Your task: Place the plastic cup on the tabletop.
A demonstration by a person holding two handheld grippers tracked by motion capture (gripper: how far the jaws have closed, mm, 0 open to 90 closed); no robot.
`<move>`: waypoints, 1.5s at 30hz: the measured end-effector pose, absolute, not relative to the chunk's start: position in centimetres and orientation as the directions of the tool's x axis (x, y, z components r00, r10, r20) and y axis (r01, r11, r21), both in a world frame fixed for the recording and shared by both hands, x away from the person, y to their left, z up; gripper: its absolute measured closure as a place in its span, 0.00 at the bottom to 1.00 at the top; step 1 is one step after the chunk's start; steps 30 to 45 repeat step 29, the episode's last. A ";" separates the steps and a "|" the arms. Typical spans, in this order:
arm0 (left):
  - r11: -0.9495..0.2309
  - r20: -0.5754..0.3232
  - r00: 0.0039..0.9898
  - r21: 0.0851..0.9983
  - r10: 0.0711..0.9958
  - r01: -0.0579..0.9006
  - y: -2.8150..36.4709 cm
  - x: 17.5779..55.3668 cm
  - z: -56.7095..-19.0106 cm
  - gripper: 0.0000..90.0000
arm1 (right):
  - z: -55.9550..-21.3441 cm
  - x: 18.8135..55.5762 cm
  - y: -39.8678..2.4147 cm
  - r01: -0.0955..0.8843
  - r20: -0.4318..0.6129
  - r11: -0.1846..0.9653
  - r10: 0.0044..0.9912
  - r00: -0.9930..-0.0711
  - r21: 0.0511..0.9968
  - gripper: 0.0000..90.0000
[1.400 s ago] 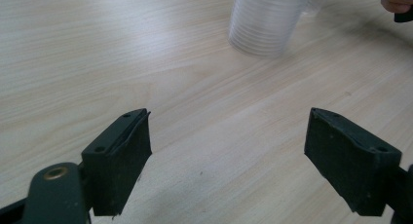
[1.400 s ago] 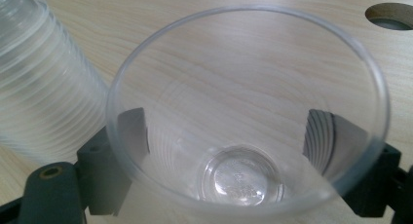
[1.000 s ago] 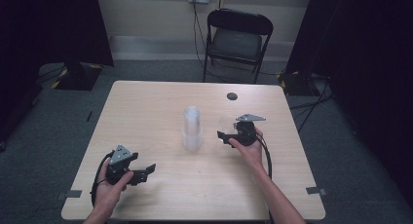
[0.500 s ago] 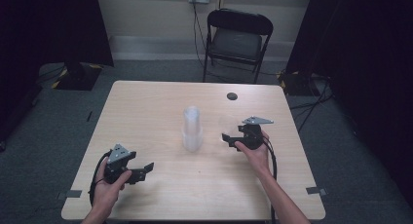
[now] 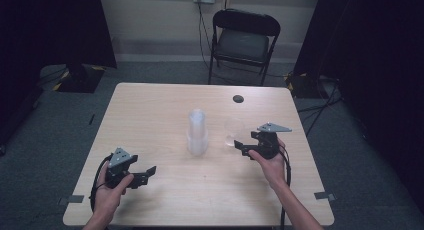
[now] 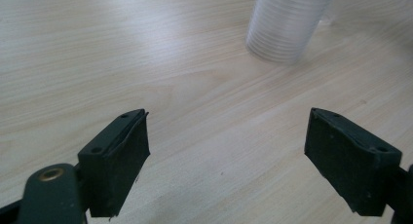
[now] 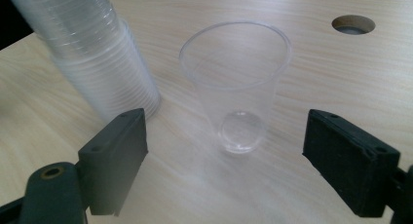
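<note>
The right claw (image 5: 242, 144) has drawn back from the single clear cup (image 7: 236, 85), which now stands upright and free on the surface (image 5: 165, 102), just to the right of the stack of cups (image 5: 197, 131); a second ago that claw sat closer in. Its jaws are spread wide with nothing between them, so the cup looks set down (one peeled off the stack, by my reading). The left claw (image 5: 146, 173) hangs released too, well to the near left of the stack. Beyond the stack lies bare wood up to the far edge, save a grommet hole (image 5: 238, 98) at the far right
</note>
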State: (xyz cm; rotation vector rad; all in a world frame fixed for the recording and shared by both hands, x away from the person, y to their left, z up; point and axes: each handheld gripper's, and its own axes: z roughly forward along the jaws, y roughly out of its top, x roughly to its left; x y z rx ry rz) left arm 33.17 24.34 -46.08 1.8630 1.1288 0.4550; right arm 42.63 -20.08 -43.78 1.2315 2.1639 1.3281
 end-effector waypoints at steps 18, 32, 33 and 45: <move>-0.181 -0.133 0.497 0.827 0.858 0.533 24.5 33.0 -46.1 0.18 | -43.4 37.3 -23.0 0.514 0.159 0.187 0.816 -0.555 0.837 0.19; -0.228 -0.093 0.526 0.828 0.845 0.513 24.0 32.9 -45.9 0.18 | -45.1 35.8 -25.3 0.544 0.170 0.156 0.849 -0.501 0.825 0.19; -0.228 -0.093 0.526 0.828 0.845 0.513 24.0 32.9 -45.9 0.18 | -45.1 35.8 -25.3 0.544 0.170 0.156 0.849 -0.501 0.825 0.19; -0.228 -0.093 0.526 0.828 0.845 0.513 24.0 32.9 -45.9 0.18 | -45.1 35.8 -25.3 0.544 0.170 0.156 0.849 -0.501 0.825 0.19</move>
